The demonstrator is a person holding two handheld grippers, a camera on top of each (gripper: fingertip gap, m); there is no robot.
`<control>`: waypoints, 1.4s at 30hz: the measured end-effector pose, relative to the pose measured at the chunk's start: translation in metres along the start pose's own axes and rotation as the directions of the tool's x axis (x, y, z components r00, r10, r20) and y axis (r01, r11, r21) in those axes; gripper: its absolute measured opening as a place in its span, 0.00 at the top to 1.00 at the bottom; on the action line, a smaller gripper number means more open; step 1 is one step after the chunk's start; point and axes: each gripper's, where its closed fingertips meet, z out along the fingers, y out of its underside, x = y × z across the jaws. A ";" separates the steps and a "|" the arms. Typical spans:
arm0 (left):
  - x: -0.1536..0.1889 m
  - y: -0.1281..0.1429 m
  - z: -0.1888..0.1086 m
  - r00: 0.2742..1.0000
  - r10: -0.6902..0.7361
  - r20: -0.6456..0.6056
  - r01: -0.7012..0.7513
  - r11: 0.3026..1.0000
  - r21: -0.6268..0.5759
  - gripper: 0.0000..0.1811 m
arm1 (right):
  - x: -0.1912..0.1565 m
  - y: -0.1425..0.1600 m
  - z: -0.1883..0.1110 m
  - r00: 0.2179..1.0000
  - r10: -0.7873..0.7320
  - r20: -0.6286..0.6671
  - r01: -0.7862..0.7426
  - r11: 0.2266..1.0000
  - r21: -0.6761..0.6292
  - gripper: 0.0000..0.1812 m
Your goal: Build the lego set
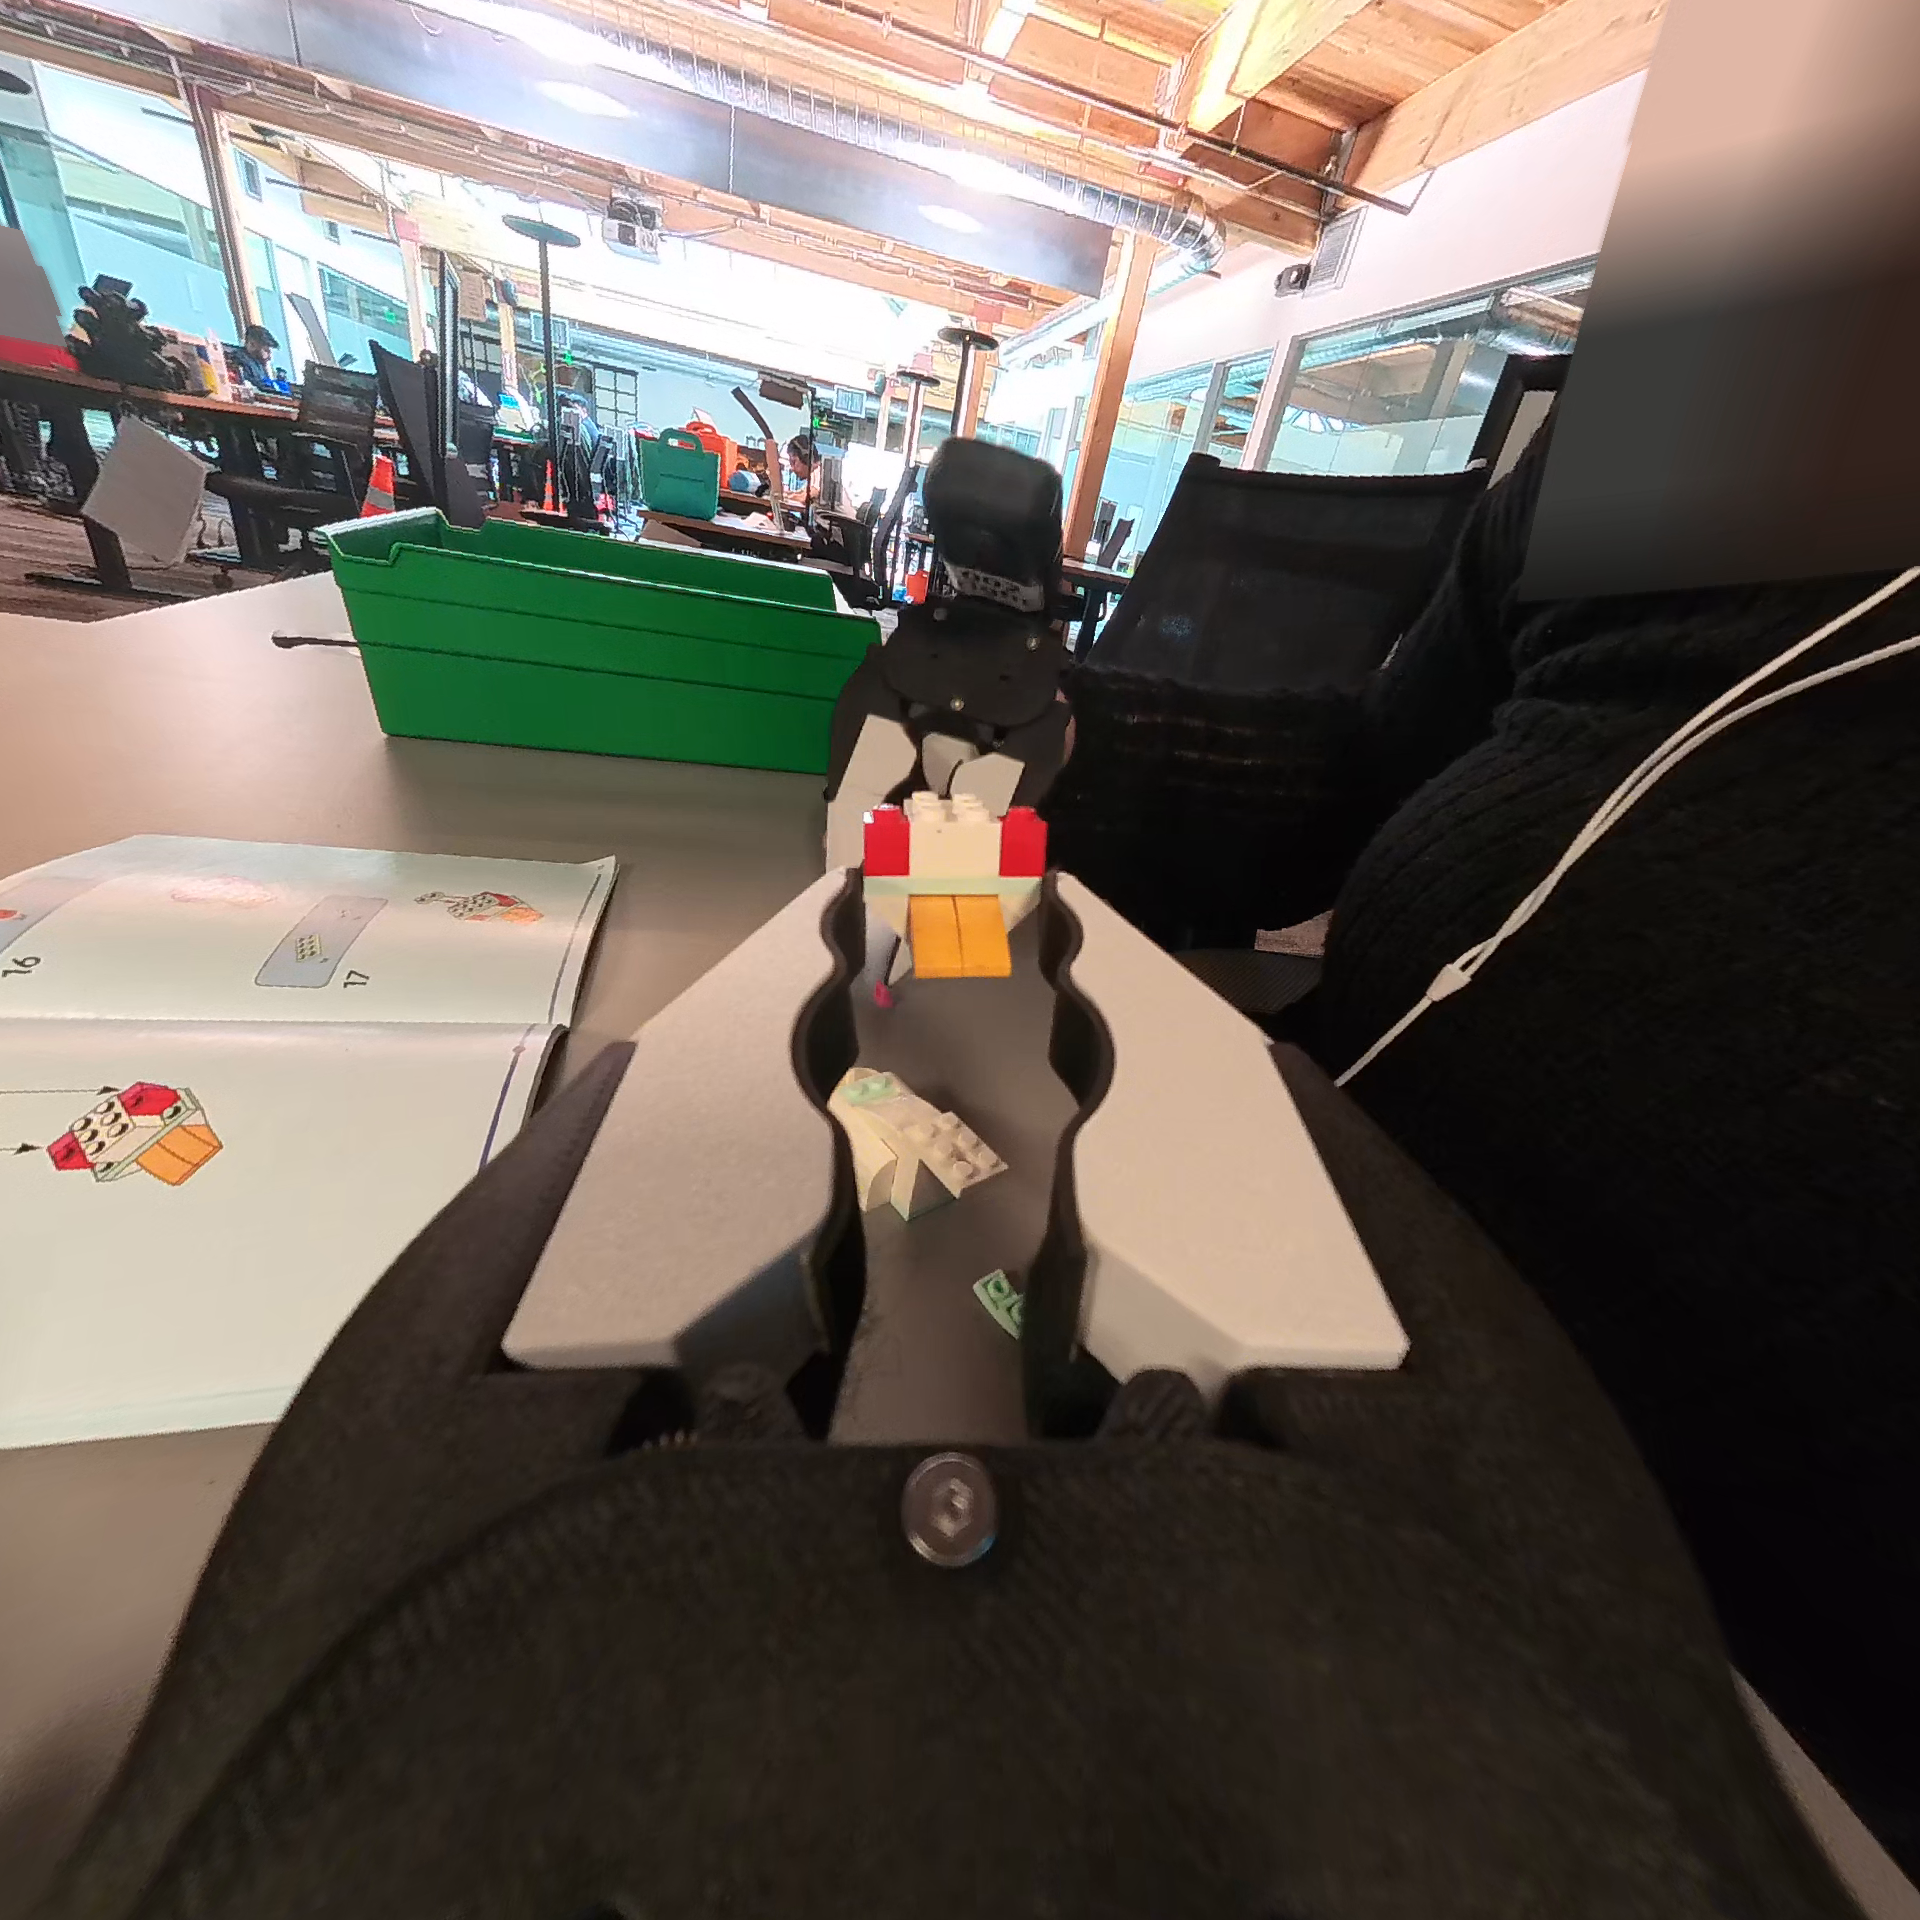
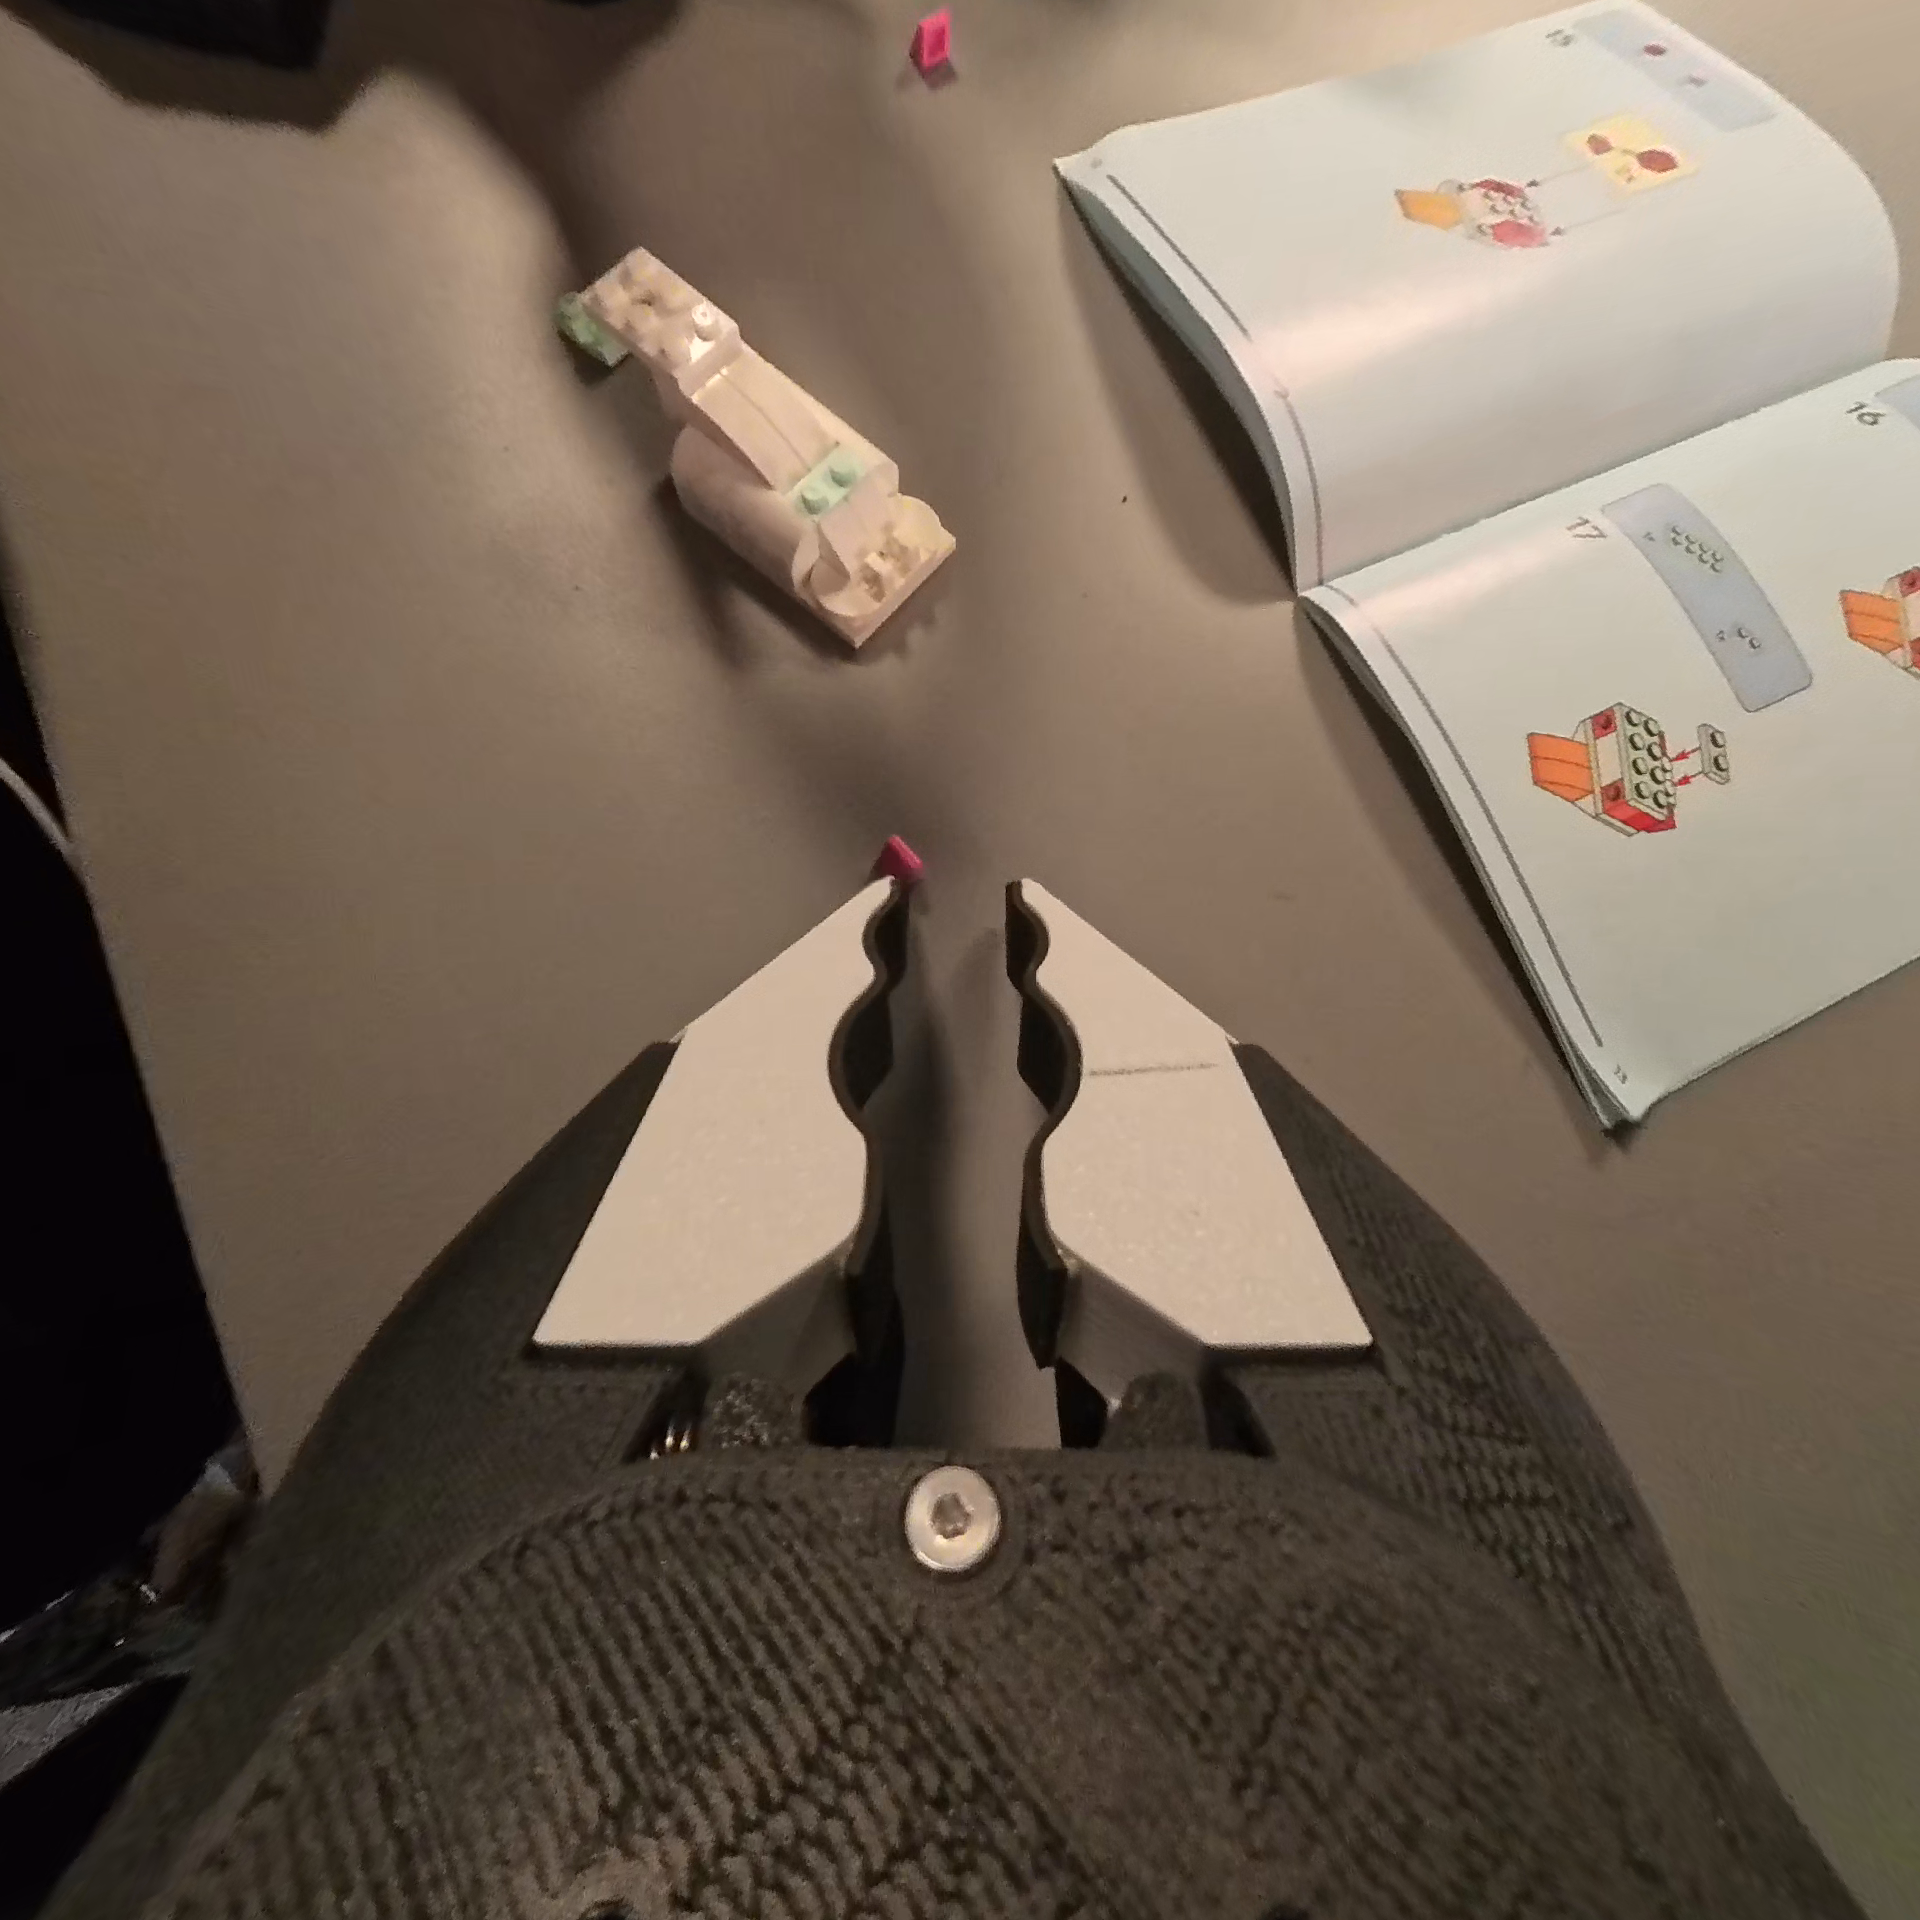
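Grippers: left gripper (image 1: 951, 914) clenched on the red-white-orange lego head (image 1: 954, 891); right gripper (image 2: 956, 891) released, empty.
Pink piece (image 2: 900, 860): on counter (image 2: 416, 831), touching right gripper's left fingertip.
Advice: I think centre the jaws over it before closing.

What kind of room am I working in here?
Most likely an open-plan office or lab workspace. Behind the grey table run rows of desks with people seated at them, office chairs stand nearby, and the ceiling shows exposed wooden beams and ducting.
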 end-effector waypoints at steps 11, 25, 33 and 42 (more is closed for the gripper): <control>0.000 0.000 0.000 1.000 -0.002 -0.003 0.002 1.000 0.002 0.82 | -0.011 -0.004 -0.002 0.996 0.055 0.073 -0.061 0.995 0.075 0.90; 0.002 -0.002 0.000 0.999 0.036 0.010 -0.036 0.999 0.019 0.82 | -0.009 -0.036 -0.002 0.997 -0.003 0.079 -0.012 0.981 0.196 0.97; 0.009 -0.007 0.007 0.993 0.115 0.038 -0.118 0.991 0.067 0.82 | -0.042 -0.156 -0.030 0.954 -0.288 0.082 0.221 0.861 0.458 0.97; -0.001 -0.016 0.003 0.998 -0.030 0.060 0.021 0.988 0.154 0.82 | -0.042 -0.175 -0.016 0.918 -0.395 0.039 0.358 0.866 0.350 0.97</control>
